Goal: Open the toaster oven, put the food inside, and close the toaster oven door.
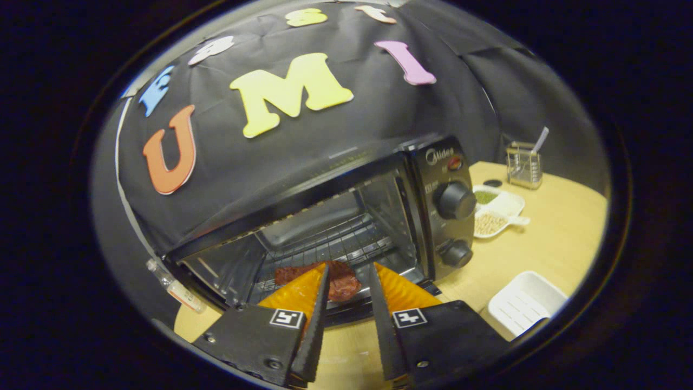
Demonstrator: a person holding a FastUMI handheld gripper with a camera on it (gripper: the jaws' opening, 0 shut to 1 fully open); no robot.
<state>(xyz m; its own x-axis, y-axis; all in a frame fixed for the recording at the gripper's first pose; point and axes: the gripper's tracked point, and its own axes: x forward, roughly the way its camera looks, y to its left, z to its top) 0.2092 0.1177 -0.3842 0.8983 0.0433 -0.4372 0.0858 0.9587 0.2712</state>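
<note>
1. Gripper (349,273): fingers parted, not pressing on anything; tips at the mouth of the toaster oven (346,216), with the food (346,284) seen in the gap between them.
2. Food: reddish-brown piece lying just inside the open cavity, on or above the wire rack (335,241); contact with the rack cannot be told. Orange plate (403,290) beneath and beside it, edge at the oven's front lip.
3. Step in hand, as judged: food placed; withdraw straight back, low and level, without dragging the plate.
4. Door down, hidden below the fingers; lift from its front edge to close.
5. Open room: bare wooden table (541,249) beside the oven; white tray (522,306) near, sectioned dish (495,208) and clear holder (524,165) beyond. Control knobs (456,200) close to the cavity.
</note>
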